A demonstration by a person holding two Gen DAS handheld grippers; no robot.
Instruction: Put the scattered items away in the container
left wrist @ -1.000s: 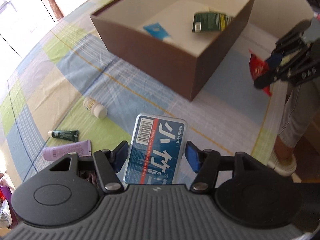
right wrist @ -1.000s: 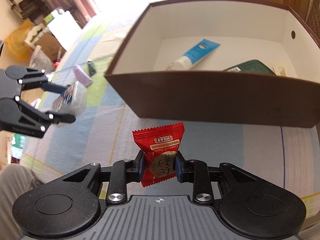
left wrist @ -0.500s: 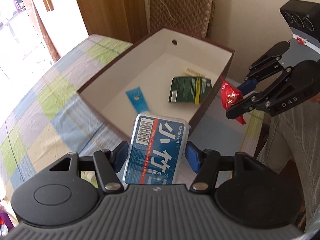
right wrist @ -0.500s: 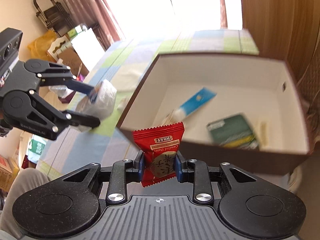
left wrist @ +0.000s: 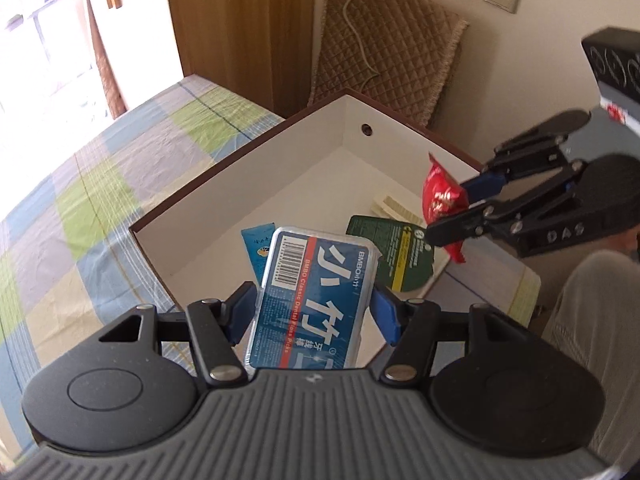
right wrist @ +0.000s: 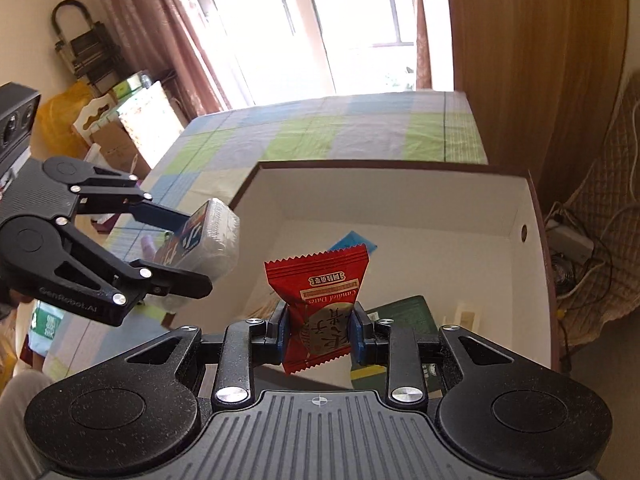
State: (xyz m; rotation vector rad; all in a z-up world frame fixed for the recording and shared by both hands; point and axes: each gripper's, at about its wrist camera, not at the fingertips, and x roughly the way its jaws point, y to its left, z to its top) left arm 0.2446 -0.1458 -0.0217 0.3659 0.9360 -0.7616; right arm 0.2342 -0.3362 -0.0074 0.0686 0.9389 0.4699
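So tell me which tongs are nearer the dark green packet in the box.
Right. The right tongs, shut on the red candy wrapper, hover just above the dark green packet. The left tongs, holding the floss pick box, sit farther off by the box's near wall.

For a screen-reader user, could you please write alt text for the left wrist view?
The left gripper holds a blue floss-pick box over an open brown box on a checked cloth. At right, the right gripper holds a red packet above it. Inside lie a blue tube and a green packet.
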